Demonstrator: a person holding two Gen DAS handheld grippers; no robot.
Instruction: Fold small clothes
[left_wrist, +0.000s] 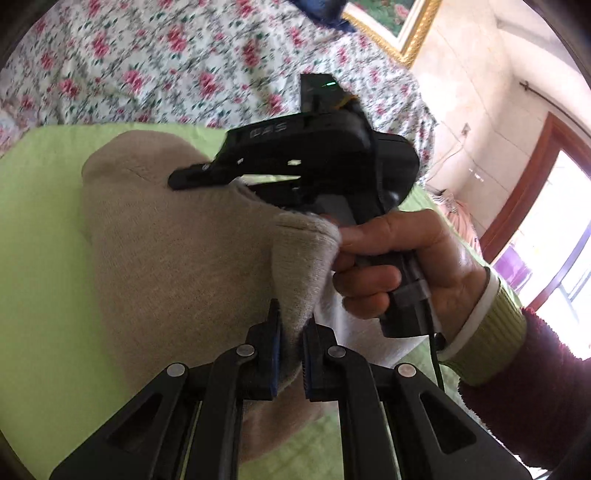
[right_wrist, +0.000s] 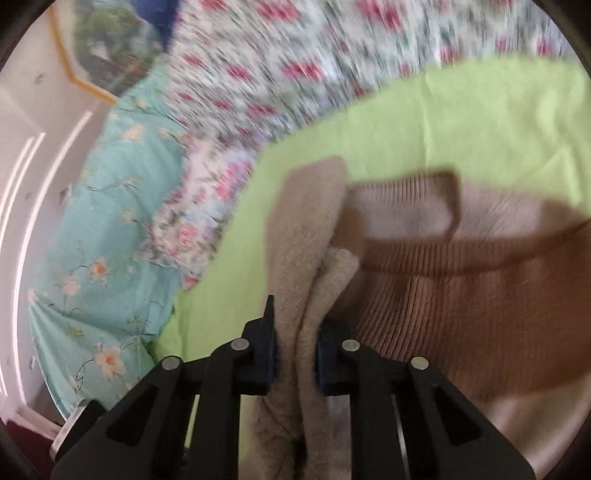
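Two pairs of tongs had the same beige knit garment (left_wrist: 177, 236) when we looked, one at each end of a fold. It lay on a lime-green sheet (left_wrist: 40, 229) spread over the bed, with a rose-print quilt (left_wrist: 147, 62) bunched behind.

On the left, our left tongs (left_wrist: 291, 354) were clamped together on a doubled edge of the knit, the pads pinching cloth with hardly a gap. We judged this grip was there to pin one corner so the fold would stay square. Further right in that view, the right tongs (left_wrist: 207, 175) reached out over the garment from the side, a hand (left_wrist: 399, 266) wrapped round their handle, with fabric and a white lining (left_wrist: 354, 328) gathered against the fingers. From that angle we could not tell how their jaws stood.

The right wrist view settled it: the right tongs (right_wrist: 295, 354) were closed on a thick bunch of fuzzy beige cloth, held slightly wider by its bulk. Only this view showed the ribbed brown panel (right_wrist: 461, 295) of the garment under the raised flap, a turquoise flowered cover (right_wrist: 107, 229) to its left, and heavy blur. Only the left view showed the hand and the window (left_wrist: 554, 236)
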